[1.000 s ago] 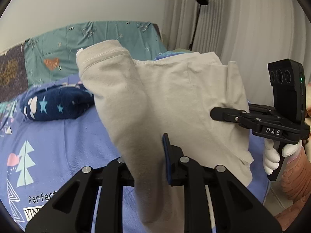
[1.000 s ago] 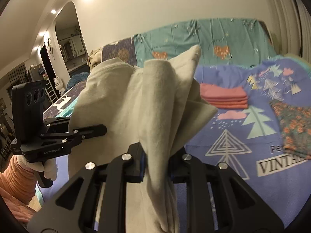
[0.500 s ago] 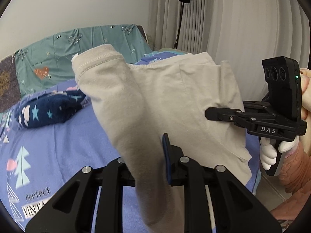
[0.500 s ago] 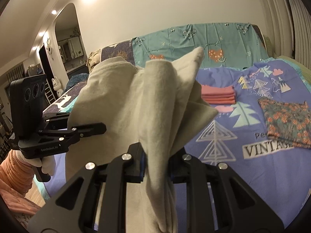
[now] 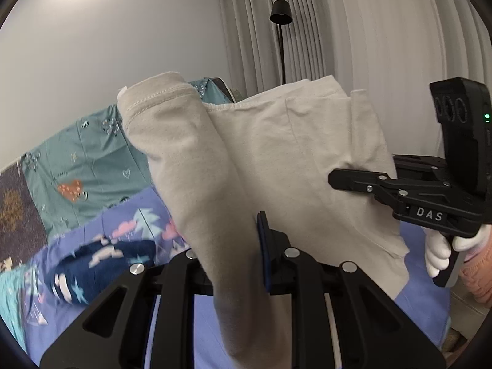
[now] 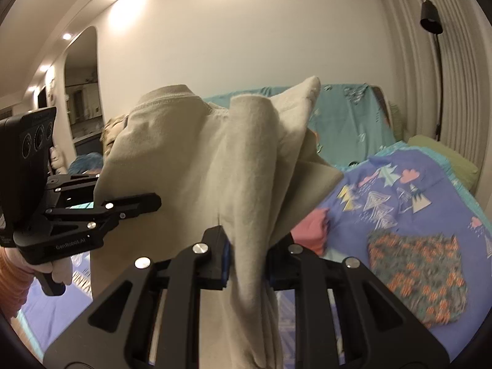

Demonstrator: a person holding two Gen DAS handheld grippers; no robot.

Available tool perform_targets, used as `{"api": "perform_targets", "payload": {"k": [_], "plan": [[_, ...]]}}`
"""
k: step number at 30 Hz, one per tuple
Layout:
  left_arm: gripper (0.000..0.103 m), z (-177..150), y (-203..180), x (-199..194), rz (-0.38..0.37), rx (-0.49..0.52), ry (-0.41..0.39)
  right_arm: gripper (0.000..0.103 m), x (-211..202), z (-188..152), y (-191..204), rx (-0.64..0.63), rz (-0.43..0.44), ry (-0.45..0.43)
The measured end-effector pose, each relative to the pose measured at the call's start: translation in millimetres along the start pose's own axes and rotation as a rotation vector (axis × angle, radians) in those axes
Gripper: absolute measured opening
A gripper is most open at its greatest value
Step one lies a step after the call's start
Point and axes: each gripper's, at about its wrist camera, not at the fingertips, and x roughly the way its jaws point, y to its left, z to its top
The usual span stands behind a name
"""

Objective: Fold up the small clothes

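A beige garment (image 5: 276, 160) hangs in the air between both grippers, above the bed. My left gripper (image 5: 233, 255) is shut on one bunched edge of it, with the hem sticking up past the fingers. My right gripper (image 6: 246, 252) is shut on the other bunched edge of the beige garment (image 6: 196, 166). Each gripper shows in the other's view: the right one (image 5: 335, 180) at the right, the left one (image 6: 153, 201) at the left, both pinching the cloth.
The bed has a purple printed sheet (image 6: 399, 203) and a teal cover (image 5: 92, 156) behind. A navy star-print garment (image 5: 92, 264) lies at the left. A folded pink pile (image 6: 310, 230) and a folded floral piece (image 6: 418, 273) lie on the sheet. A floor lamp (image 5: 280, 15) stands by the curtains.
Both grippers have lifted and tilted upward with the beige garment, so more wall and ceiling show. Their hold on the cloth is unchanged.
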Motion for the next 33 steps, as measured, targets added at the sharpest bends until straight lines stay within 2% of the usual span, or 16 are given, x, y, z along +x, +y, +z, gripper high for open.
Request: {"api": "perform_targets", "payload": {"k": [9,15,21,33], "plan": [[0.019,40.5,38.2,64.8,0.051,0.031,0.007,0.017,63.0,40.0,-35.8,-0.018,-0.07,-0.026],[0.019,58.3,80.2,117.2,0.086,-0.006,0.037,0.017,118.2,63.2,-71.4,0.038,-0.085,0.004],[0.019,66.5,81.9,158.5,0.141,0.023,0.058,0.017,166.0,74.3,-91.6,0.053,-0.112,0.02],[0.02,67.8,111.3,242.4,0.209,-0.039,0.117,0.017,254.2,80.6,-125.5,0.111,-0.131,0.083]]}}
